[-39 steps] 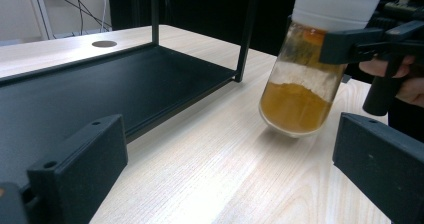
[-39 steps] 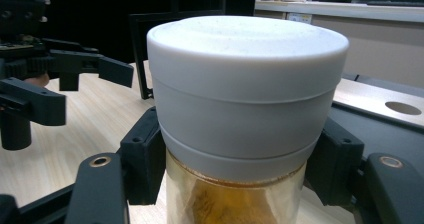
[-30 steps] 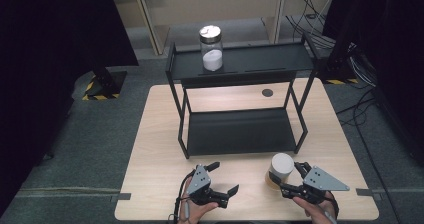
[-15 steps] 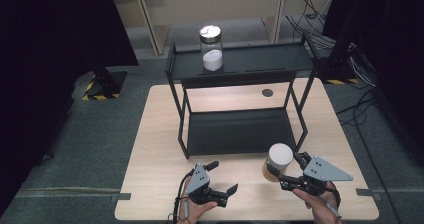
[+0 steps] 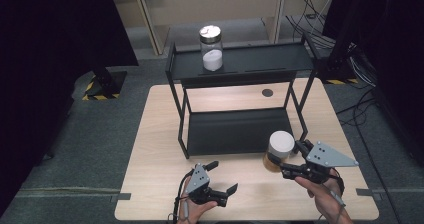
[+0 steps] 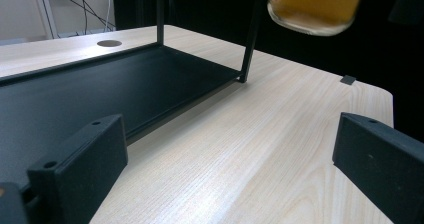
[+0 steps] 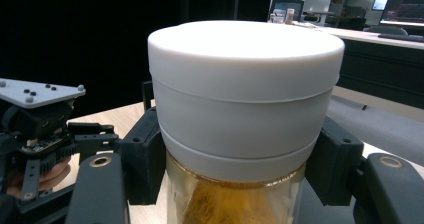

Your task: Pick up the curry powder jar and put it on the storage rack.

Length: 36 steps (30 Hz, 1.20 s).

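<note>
The amber-filled jar (image 5: 276,151) is clamped just below its white lid (image 7: 245,74) by the right tongs (image 5: 285,160) and held clear of the surface (image 5: 160,134), presumably for shelving on the black rack (image 5: 240,64), while the left tongs (image 5: 221,178) are kept wide and empty.

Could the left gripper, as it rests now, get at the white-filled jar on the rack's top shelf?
Probably yes: left gripper is open and empty, and the jar stands alone, nothing before it.

Left gripper (image 6: 235,169) stood with jaws wide apart, nothing between them, above the wooden table (image 6: 280,134). The black shelf frame (image 6: 100,84) lay at ten o'clock. An amber-filled jar (image 6: 315,6) hung at one o'clock, off the table.
</note>
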Available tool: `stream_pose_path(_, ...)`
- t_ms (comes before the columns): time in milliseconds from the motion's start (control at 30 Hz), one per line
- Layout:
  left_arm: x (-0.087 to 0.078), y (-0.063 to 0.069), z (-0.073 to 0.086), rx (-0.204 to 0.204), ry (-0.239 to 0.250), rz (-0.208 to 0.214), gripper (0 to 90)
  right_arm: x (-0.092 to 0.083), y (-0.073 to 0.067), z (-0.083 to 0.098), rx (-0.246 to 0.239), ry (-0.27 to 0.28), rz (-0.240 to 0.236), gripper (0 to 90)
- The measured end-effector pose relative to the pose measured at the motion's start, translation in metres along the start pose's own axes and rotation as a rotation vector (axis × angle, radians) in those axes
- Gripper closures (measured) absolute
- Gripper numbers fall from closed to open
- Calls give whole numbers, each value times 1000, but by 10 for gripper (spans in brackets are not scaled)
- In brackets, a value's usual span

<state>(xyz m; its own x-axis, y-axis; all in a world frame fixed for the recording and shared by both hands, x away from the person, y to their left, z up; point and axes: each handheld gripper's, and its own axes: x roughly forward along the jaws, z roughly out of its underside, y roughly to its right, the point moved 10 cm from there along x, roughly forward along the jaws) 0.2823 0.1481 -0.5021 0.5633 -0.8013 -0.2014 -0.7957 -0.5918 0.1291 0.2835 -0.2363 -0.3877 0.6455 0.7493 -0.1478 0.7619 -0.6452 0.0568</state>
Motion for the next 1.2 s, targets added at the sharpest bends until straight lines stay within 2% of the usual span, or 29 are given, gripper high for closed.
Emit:
stream_pose_path(267,0,-1,1,-4,-7,-4,4,8,5,-23,-17,6,-14,355)
stream_pose_path(467,0,-1,1,-4,-4,-5,5,22,10,-50,-31,25,-41,355)
stream_pose_path(633,-1,-1,1,0,-4,-4,5,33,12,-67,-35,20,-49,355)
stream_pose_path(1200,1,-2,2,-3,-8,-6,5,45,21,-97,-27,14,-65,356)
